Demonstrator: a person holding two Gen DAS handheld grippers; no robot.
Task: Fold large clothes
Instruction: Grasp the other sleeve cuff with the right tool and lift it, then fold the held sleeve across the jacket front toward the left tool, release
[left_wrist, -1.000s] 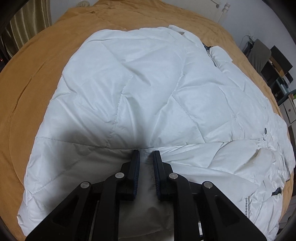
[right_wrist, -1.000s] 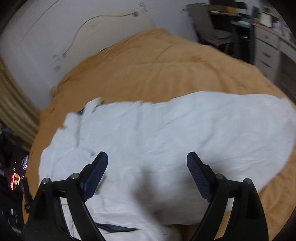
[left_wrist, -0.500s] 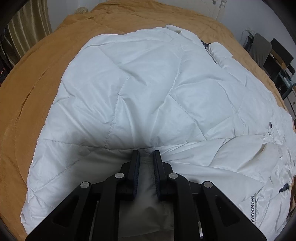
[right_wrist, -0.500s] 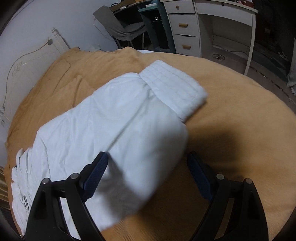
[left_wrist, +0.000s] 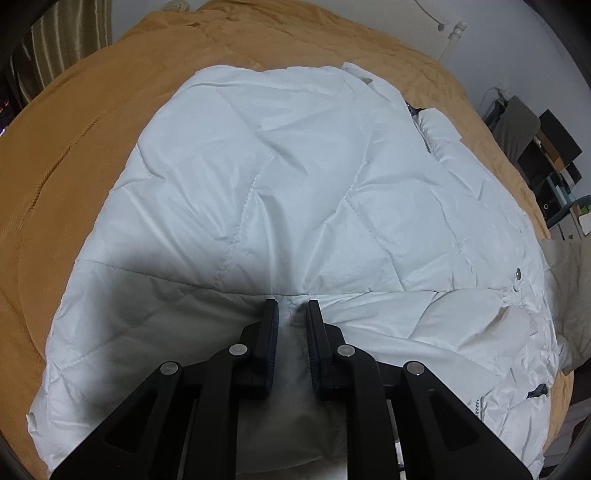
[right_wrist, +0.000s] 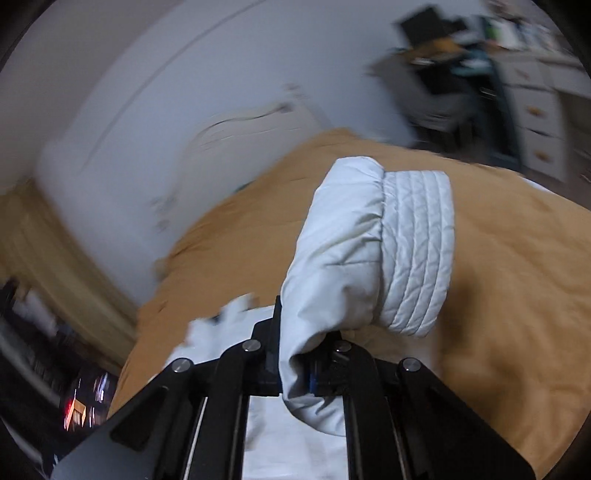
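A white quilted puffer jacket (left_wrist: 295, 184) lies spread on an orange-brown bedspread (left_wrist: 55, 166). My left gripper (left_wrist: 291, 306) is shut on a fold of the jacket's near edge, with fabric pinched between the fingers. My right gripper (right_wrist: 295, 332) is shut on the jacket's sleeve (right_wrist: 343, 258) and holds it lifted, so the ribbed cuff (right_wrist: 417, 251) stands up above the bed. More white jacket fabric (right_wrist: 288, 435) lies under the right gripper.
The bedspread (right_wrist: 517, 295) extends right of the sleeve. A white headboard (right_wrist: 240, 129) and wall stand behind. A desk with drawers (right_wrist: 535, 122) and a chair are at the far right. Dark shelves (left_wrist: 554, 158) stand beyond the bed's right side.
My right gripper has closed on the sleeve near the cuff and lifted it off the bed. My left gripper has stayed shut on the jacket edge, and the view shifted slightly.
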